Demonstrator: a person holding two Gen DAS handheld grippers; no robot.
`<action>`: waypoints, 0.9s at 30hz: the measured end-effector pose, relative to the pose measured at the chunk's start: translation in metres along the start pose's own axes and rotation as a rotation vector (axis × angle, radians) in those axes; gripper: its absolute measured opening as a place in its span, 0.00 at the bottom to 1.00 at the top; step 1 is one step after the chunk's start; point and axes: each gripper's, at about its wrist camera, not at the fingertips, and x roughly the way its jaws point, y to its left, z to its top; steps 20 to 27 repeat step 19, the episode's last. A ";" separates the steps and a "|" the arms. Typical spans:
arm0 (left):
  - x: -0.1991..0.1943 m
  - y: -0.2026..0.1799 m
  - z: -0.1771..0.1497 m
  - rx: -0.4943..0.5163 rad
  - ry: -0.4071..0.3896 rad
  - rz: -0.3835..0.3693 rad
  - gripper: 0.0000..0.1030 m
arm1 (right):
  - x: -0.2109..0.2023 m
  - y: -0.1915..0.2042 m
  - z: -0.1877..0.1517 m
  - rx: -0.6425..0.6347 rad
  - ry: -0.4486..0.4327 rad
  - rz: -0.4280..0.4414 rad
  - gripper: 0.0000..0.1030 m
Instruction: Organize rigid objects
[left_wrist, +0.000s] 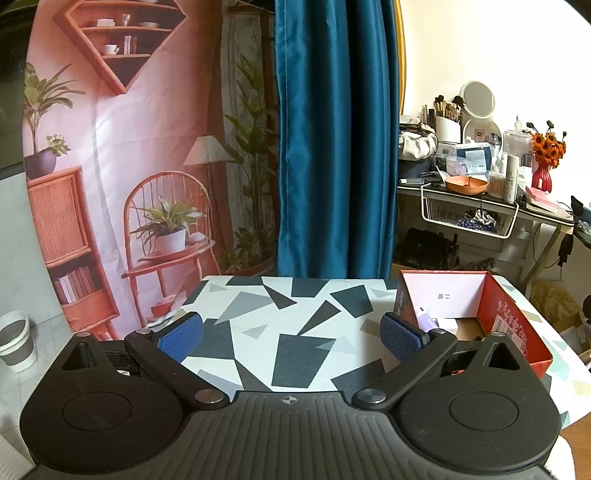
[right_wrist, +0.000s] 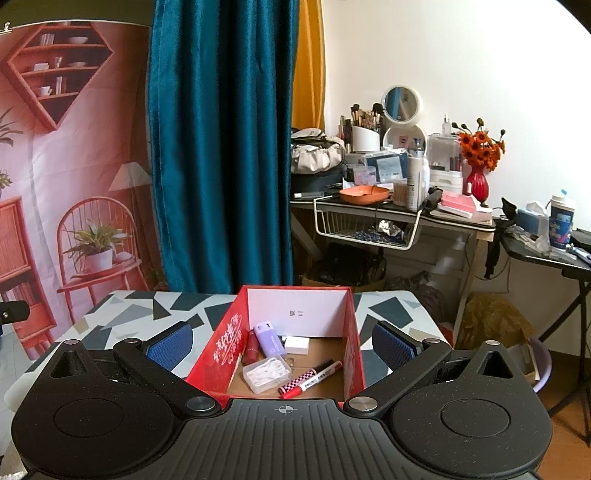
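Both claws, left (left_wrist: 291, 332) and right (right_wrist: 282, 345), hang wide and empty over the geometric-patterned tabletop (left_wrist: 295, 317), since the markers (right_wrist: 312, 378), lilac case (right_wrist: 269, 338) and floss box (right_wrist: 266, 374) already sit inside the red cardboard box (right_wrist: 221, 354), looks basically tidied.

Even indoor light, fairly bright, both views sharp. White wall (right_wrist: 424, 55) at upper right slightly blown out. Soft shadows inside red box (right_wrist: 347, 339). Strong fisheye bending and dark vignette at corners.
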 end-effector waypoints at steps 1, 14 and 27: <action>0.000 0.001 0.000 0.001 -0.001 0.000 1.00 | 0.000 0.000 0.000 -0.001 -0.001 0.001 1.00; 0.000 0.003 0.000 0.002 -0.011 -0.008 1.00 | -0.001 0.001 -0.001 -0.001 -0.008 -0.002 1.00; 0.001 0.005 0.000 -0.001 -0.013 -0.014 1.00 | -0.001 0.001 -0.001 0.001 -0.009 -0.001 1.00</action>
